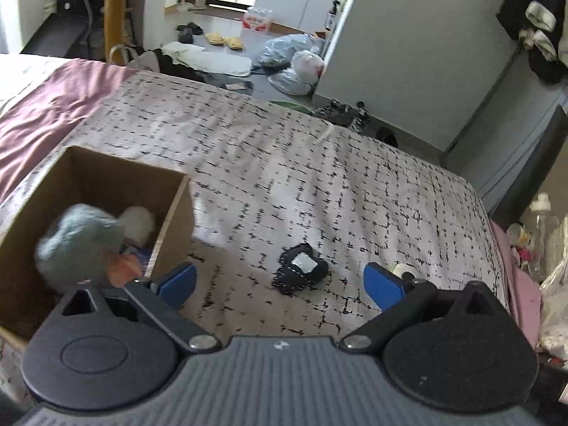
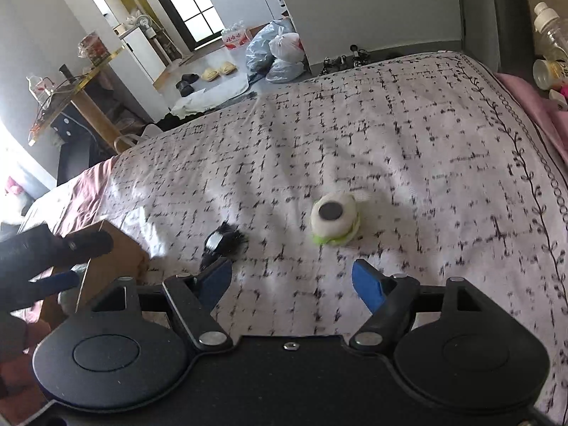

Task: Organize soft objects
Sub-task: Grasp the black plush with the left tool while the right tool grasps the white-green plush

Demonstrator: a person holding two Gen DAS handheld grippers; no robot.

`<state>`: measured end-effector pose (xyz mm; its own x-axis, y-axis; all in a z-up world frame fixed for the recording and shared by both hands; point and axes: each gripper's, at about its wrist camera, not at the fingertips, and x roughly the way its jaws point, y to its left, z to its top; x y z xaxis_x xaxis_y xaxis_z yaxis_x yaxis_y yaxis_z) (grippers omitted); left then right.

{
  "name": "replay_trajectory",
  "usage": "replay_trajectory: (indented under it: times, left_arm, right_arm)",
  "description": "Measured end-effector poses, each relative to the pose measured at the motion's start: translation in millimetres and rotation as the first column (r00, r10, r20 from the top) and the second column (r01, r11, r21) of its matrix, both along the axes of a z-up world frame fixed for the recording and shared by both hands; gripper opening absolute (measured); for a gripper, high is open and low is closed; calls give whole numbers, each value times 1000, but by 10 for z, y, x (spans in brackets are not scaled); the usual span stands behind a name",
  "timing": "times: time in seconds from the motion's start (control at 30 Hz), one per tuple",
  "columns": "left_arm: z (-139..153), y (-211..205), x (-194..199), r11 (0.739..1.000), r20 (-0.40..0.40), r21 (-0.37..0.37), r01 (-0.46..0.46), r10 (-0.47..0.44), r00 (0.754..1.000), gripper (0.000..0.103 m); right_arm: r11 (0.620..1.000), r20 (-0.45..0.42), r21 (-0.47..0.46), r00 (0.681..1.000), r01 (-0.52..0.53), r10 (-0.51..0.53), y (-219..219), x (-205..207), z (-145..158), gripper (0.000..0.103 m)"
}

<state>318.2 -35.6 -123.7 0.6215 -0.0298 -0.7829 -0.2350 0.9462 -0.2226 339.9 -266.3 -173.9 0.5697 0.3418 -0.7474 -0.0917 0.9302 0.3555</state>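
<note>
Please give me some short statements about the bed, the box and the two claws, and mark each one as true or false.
1. The cardboard box already holds soft things. True.
2. The left claw grips the black toy. False: its blue fingers stand apart and the toy lies free on the bedspread.
3. The white and green toy lies inside the box. False: it lies on the bedspread.
4. The right claw holds nothing. True.
5. The black toy lies outside the box. True.
</note>
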Motion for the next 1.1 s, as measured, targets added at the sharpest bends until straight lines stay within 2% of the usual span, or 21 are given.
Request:
replay_trajectory:
  times: [0.07, 0.23, 0.3, 0.43, 0.67, 0.77, 0.83, 0.93, 1.0, 1.03, 1.1]
  left_arm:
    - [-62, -55, 77, 1000, 1, 4, 17, -17, 1000, 100]
    - [-298, -218, 364, 995, -36, 10, 97, -97, 995, 94]
    - [-426, -273, 467, 992, -64, 20, 126, -125, 990, 91]
    - [-659, -279, 658, 992, -121, 0, 128, -127, 985, 85]
    - [-916, -327, 921, 988, -183, 22, 153, -147, 972, 77]
    - [-1009, -332, 971, 988, -200, 25, 155, -147, 969, 76]
    - [-1076, -314, 1007, 986, -199, -1, 165, -162, 966, 76]
    - [-1159, -321, 1035, 983, -213, 18, 182, -174, 961, 76]
    - [-1156, -346, 1031, 982, -202, 44, 186, -174, 964, 68]
    - [-1156, -373, 1033, 977, -202, 68, 201, -184, 962, 64]
    - [-1160, -414, 1043, 972, -207, 99, 214, -190, 960, 45]
  right_arm:
    - [1000, 8, -14, 1000, 4, -4, -23, 85, -17, 74]
    - [998, -4, -67, 1000, -8, 7, -15, 302, -141, 61]
    - [997, -16, -80, 1000, -15, 14, -7, 370, -205, 61]
    - [993, -48, -114, 999, -18, 12, 12, 482, -379, 61]
    - [984, -70, -172, 997, -37, 25, 94, 635, -582, 61]
    - [980, -76, -196, 997, -42, 27, 144, 700, -623, 61]
    - [977, -79, -210, 996, -48, 31, 188, 742, -638, 61]
    - [971, -95, -231, 995, -64, 43, 281, 820, -690, 59]
    - [965, -114, -251, 992, -75, 47, 335, 847, -742, 44]
    - [960, -116, -271, 992, -76, 46, 355, 850, -762, 43]
    - [957, -105, -282, 994, -66, 38, 370, 837, -754, 40]
